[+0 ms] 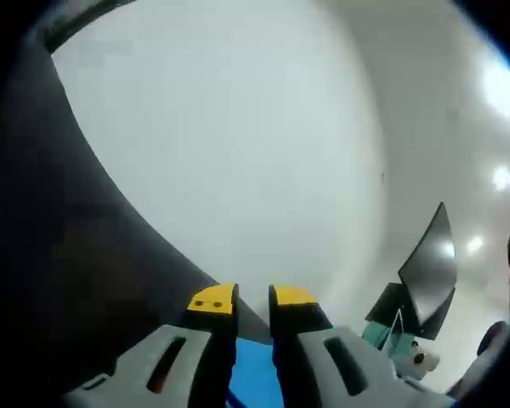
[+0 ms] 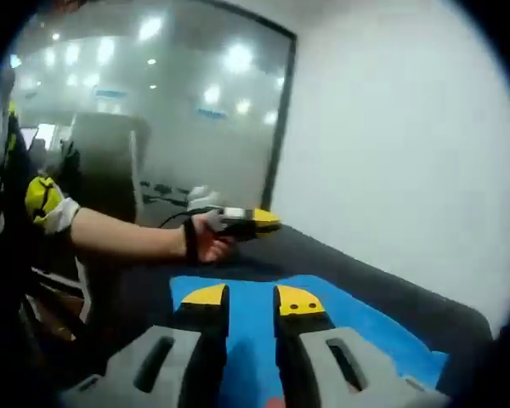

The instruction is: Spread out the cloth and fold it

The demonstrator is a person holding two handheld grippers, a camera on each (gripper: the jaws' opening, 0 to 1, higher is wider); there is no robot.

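While the blue cloth [image 2: 263, 327] lies flat on the dark counter [image 2: 382, 285] under the right claw [image 2: 251, 299], no fold shows in the part I can see, so I judge it spread, or nearly, with the folding left to do. Both right jaws stand slightly apart above the cloth, holding nothing. In the left gripper view, the left claw [image 1: 253, 297] is likewise a little parted and empty, a patch of blue below it, facing a white wall [image 1: 238, 144].

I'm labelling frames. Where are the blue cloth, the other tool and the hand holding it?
blue cloth [image 2: 246, 319]: right gripper view, flat middle between the jaws.
left tool [image 2: 253, 221]: right gripper view, yellow tip.
hand [image 2: 206, 240]: right gripper view, knuckles.
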